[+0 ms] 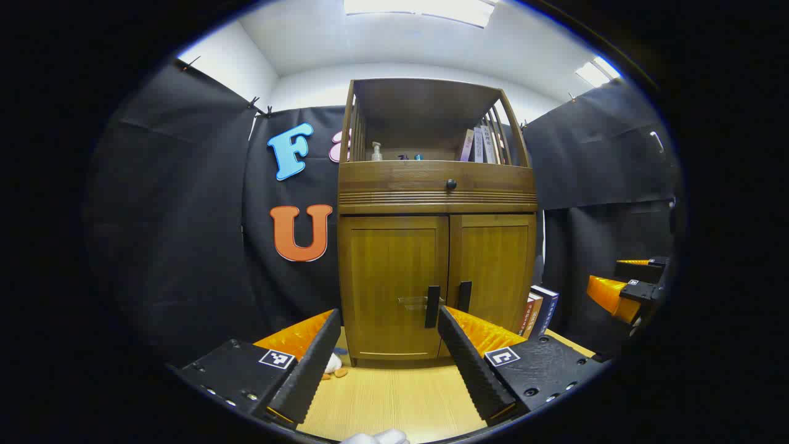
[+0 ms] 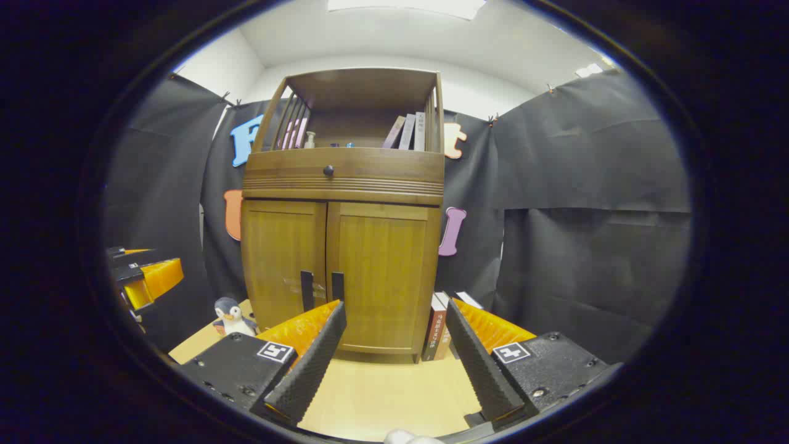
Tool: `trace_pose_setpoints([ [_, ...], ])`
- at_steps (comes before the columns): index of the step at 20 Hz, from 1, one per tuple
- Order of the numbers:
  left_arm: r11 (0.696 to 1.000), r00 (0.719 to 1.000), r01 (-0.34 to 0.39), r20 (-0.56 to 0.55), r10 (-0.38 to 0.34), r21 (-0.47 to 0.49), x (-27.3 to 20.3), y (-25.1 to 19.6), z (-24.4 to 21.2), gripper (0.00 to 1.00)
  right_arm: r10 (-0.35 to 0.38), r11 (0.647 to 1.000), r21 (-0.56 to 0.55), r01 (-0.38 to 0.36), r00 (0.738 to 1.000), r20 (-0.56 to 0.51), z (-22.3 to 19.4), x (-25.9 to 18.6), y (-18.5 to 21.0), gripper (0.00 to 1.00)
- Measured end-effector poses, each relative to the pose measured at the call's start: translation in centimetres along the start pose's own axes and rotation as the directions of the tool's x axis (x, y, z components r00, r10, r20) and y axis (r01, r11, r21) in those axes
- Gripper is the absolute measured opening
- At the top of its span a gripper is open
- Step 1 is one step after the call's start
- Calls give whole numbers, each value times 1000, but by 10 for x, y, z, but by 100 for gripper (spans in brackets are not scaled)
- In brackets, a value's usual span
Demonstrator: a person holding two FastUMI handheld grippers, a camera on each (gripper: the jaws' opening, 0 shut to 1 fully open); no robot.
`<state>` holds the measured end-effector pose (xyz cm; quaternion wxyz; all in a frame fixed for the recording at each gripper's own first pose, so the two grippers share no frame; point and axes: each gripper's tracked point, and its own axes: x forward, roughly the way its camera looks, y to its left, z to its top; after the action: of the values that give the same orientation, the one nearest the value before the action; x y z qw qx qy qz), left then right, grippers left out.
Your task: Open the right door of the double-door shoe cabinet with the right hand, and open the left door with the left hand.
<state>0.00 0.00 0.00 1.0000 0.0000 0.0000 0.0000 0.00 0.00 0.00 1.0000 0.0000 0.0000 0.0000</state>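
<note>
The cabinet (image 1: 436, 246) stands at the back of the counter (image 1: 394, 401), against the black cloth wall; both its doors are closed, the left door (image 1: 394, 287) and the right door (image 1: 493, 271) flush with each other, their two dark upright handles (image 1: 433, 306) side by side at the middle seam; above the doors runs a drawer with a small round knob (image 1: 451, 184), and above that an open shelf holding a pump bottle (image 1: 376, 152) and a few leaning books (image 1: 478, 145).

The left claw (image 1: 388, 345) hangs in front of the left door, its jaws spread wide with nothing between them, apart from the cabinet and not touching the handles; the right claw (image 2: 394, 345) hangs before the right door, its jaws likewise spread and empty, also short of the cabinet; in the left gripper view the right claw shows off at the right edge, and in the right gripper view the left claw shows at the left edge.

Just beside the cabinet's right side, more books (image 2: 436, 336) stand upright on the counter near its back right corner; at the cabinet's left side, towards the counter's left edge, sits a small penguin toy (image 2: 232, 316); a bit of white glove (image 1: 376, 437) shows at the bottom of the left gripper view.
</note>
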Motion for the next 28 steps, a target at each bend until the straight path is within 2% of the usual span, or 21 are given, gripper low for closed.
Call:
trace_pose_setpoints([
  [18, 1000, 1000, 16, -18, -16, 6, 7, 2, -5, 96, -7, 1000, -1, 7, 999, -44, -20, 30, 13, 100],
  [23, 1000, 999, 17, -33, -16, 16, 8, 11, -9, 96, -10, 1000, -1, 10, 998, -55, -34, 61, 30, 100],
  [28, 1000, 999, 0, -54, 1, 7, 5, 11, -14, 96, 35, 999, -14, -36, 998, -59, -39, 116, 55, 100],
])
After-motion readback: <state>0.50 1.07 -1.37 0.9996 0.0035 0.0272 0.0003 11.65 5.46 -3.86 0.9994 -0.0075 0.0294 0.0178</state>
